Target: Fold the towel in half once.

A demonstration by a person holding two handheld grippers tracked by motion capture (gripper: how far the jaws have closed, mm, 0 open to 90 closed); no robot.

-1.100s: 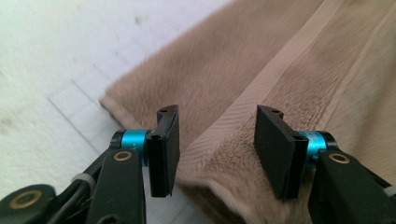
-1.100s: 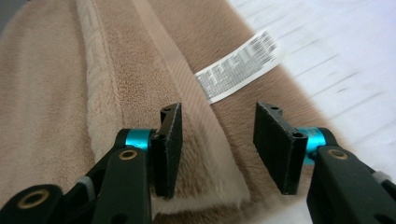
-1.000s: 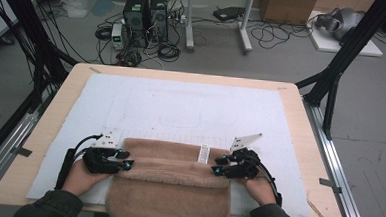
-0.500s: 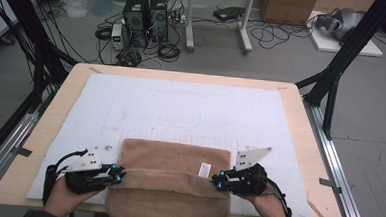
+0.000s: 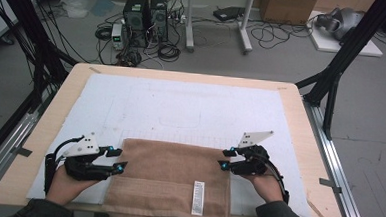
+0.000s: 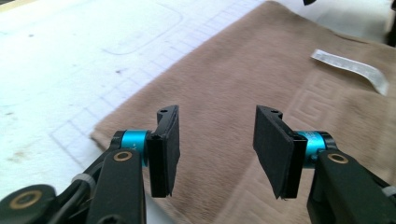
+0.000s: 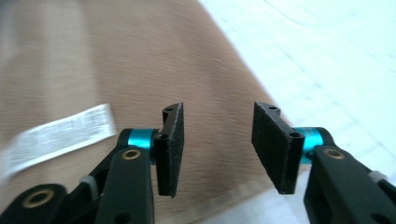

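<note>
High view: a brown towel [image 5: 169,180] lies folded at the near edge of the white mat [image 5: 191,108], the left gripper [image 5: 120,161] at its left edge and the right gripper [image 5: 224,158] at its right edge, both released and apparently lifted clear. Gripper views: the left gripper [image 6: 217,140] and right gripper [image 7: 217,140] have just been opening, nothing between their jaws, over the towel [image 6: 261,93] beside its label [image 7: 56,135]. Unlike the earlier frames, the fold is let go; next probably comes a regrasp for another fold.
</note>
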